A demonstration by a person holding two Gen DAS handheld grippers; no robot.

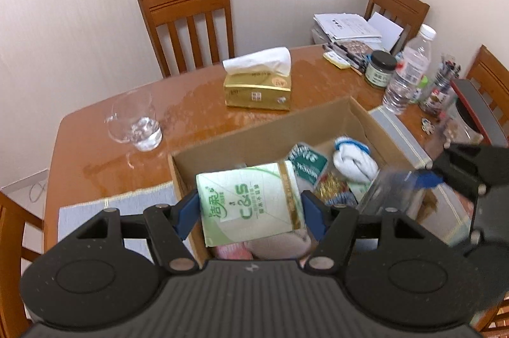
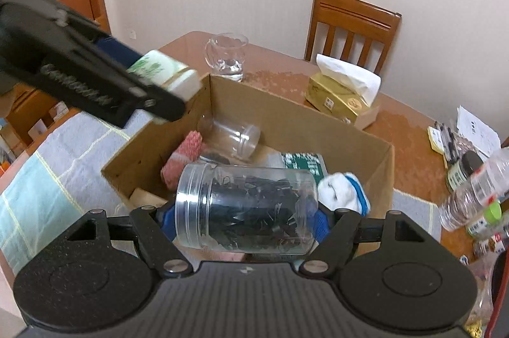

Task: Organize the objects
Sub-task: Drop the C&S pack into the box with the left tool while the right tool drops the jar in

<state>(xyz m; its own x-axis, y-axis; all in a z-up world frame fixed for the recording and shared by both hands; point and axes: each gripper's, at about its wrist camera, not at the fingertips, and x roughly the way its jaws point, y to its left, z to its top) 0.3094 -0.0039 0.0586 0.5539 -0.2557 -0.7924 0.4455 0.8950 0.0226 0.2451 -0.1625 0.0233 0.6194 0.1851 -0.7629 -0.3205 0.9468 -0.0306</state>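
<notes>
Left tool (image 1: 249, 212) nearest: pads clamp a green tissue pack (image 1: 248, 204) by its short ends, so it hangs level above the cardboard box (image 1: 254, 137) on the desk (image 1: 95, 153), free of the walls.

Right wrist view: right tool (image 2: 245, 218) grips a clear jar of black clips (image 2: 248, 207) sideways across its body, above the same box, beside the white sock (image 2: 343, 190). I judge both are coming out for sorting.

Even, soft indoor light, no hard shadows; pale sheen on the wooden table (image 1: 95, 147); strong fisheye bending and dark corners; the crossing gripper blurs in each view; centres fairly sharp.
</notes>
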